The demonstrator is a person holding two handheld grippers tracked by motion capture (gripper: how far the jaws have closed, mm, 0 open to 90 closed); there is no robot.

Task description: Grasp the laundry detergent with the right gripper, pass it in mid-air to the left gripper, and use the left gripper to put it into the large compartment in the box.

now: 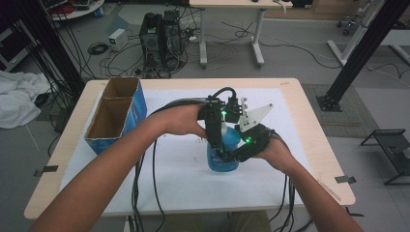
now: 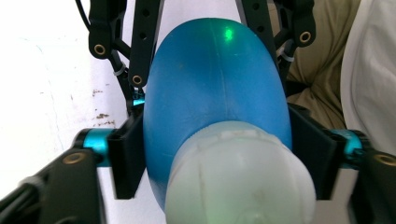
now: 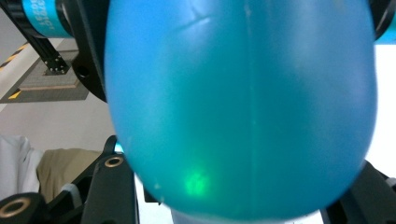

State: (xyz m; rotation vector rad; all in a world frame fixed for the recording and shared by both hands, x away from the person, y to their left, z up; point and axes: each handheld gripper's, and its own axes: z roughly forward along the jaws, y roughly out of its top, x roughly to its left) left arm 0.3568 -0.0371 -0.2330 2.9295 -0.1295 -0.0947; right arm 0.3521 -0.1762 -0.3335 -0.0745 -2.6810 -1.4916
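Observation:
A blue plastic bottle (image 1: pixel 225 155) stands on the white mat in the middle of the table, its pale cap (image 2: pixel 238 182) nearest the camera in the left gripper view. My left gripper (image 1: pixel 216 147) comes down from above, and its black pads press on both sides of the bottle (image 2: pixel 215 88) below the cap. My right gripper (image 1: pixel 235 155) reaches in from the right and is shut on the bottle's body (image 3: pixel 243 107), which swells between its jaws. A green light spot shows on the plastic.
An open cardboard box with blue sides (image 1: pixel 116 113) and two compartments stands at the table's left. The white mat (image 1: pixel 179 179) covers most of the wooden table (image 1: pixel 316 140). Cables trail off the front edge. A computer tower (image 1: pixel 159 36) stands on the floor behind.

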